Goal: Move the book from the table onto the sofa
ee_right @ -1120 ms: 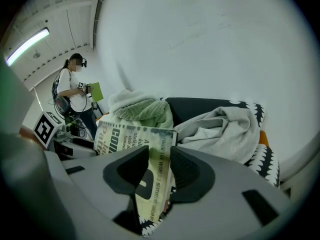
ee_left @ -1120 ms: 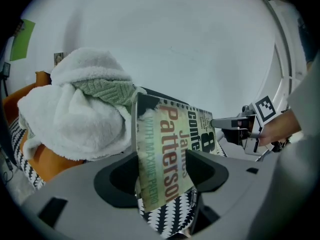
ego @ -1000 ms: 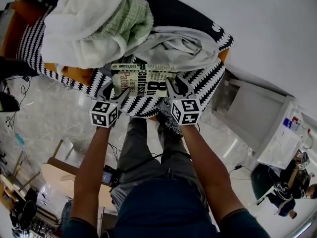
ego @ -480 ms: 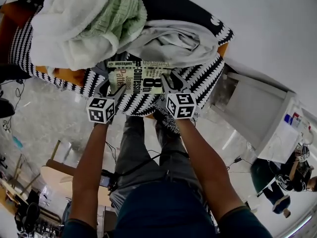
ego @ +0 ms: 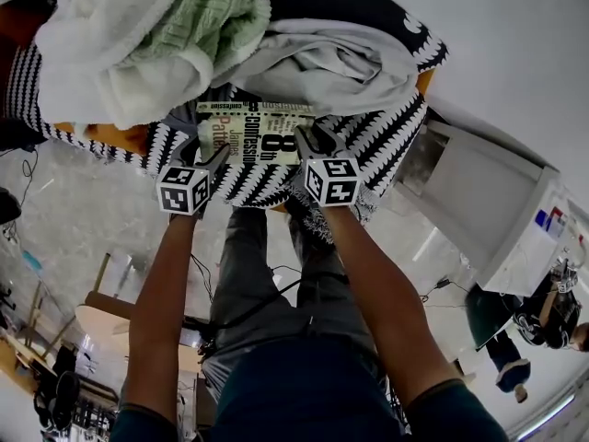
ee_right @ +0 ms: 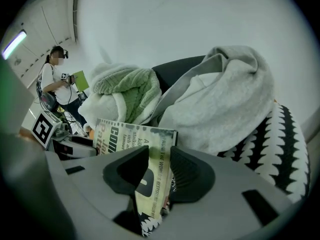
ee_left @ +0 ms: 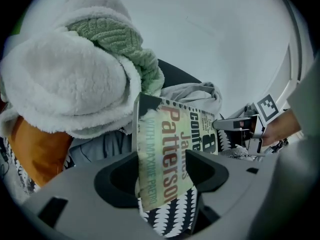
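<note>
Pale floor and a white wall frame the sofa with a black-and-white zigzag cover (ego: pixel 391 141). On it lie a fluffy white blanket with a green knitted side (ego: pixel 101 53) and a grey hooded sweatshirt (ego: pixel 336 67). I hold 1 yellowish paperback book (ego: pixel 262 138) between both grippers, just in front of the sweatshirt and over the sofa's seat; I cannot tell whether it touches the seat. Left gripper (ego: pixel 210 153): 2 jaws set wide, clamped on the book's left end, which sits aslant between them. Right gripper (ego: pixel 308 139): jaws narrower, pinching the right end.
</note>
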A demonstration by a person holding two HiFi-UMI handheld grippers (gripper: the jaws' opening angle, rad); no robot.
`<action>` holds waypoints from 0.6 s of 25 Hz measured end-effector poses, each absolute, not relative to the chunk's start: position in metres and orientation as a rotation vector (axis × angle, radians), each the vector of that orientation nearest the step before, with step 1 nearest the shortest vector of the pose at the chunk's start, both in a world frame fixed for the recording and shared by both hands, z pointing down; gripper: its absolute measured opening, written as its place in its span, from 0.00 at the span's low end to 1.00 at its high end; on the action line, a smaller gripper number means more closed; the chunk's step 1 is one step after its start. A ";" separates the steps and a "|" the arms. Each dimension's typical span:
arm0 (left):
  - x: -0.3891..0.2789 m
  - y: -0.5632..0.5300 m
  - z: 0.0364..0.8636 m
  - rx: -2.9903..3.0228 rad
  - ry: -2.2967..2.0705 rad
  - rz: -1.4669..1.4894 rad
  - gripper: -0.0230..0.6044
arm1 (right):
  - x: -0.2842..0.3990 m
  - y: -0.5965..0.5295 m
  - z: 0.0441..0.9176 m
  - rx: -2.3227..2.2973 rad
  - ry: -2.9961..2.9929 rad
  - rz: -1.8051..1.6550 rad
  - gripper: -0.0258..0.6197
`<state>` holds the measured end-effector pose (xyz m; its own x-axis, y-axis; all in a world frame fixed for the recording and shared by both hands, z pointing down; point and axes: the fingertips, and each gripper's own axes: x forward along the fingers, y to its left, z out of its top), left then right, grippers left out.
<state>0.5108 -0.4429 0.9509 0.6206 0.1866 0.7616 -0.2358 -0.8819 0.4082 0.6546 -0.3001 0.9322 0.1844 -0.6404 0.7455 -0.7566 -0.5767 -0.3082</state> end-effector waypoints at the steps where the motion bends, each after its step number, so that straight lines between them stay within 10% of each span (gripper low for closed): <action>1: 0.511 -0.443 0.954 2.364 -0.036 1.196 0.50 | 0.654 -0.300 0.936 2.311 -1.371 1.358 0.26; 15: 0.506 -0.436 1.007 2.296 0.017 1.278 0.50 | 0.648 -0.291 0.990 2.229 -1.317 1.466 0.26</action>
